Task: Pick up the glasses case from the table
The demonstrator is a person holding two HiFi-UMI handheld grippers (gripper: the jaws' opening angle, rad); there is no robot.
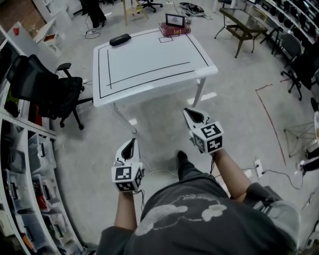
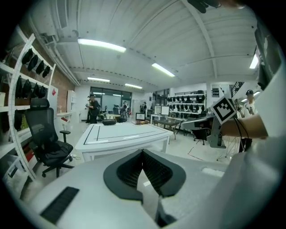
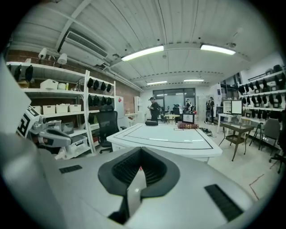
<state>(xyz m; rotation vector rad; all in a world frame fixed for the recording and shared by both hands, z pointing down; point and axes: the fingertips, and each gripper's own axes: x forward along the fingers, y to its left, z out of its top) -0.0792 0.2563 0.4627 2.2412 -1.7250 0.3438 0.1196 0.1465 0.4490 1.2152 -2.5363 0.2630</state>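
The glasses case (image 1: 119, 39) is a dark oblong lying at the far left corner of the white table (image 1: 149, 64), which has black lines on it. It shows small in the left gripper view (image 2: 109, 122) and the right gripper view (image 3: 151, 123). Both grippers hang over the floor in front of the table, well short of the case. My left gripper (image 1: 130, 144) (image 2: 143, 152) is shut with nothing in it. My right gripper (image 1: 192, 113) (image 3: 141, 150) is a little nearer the table, its jaws together and nothing between them.
A stack of books with a small framed screen (image 1: 174, 27) stands at the table's far right edge. A black office chair (image 1: 45, 89) and shelving (image 1: 25, 189) are at the left. A dark side table (image 1: 244, 25) is at the back right. A person (image 1: 94, 12) stands behind.
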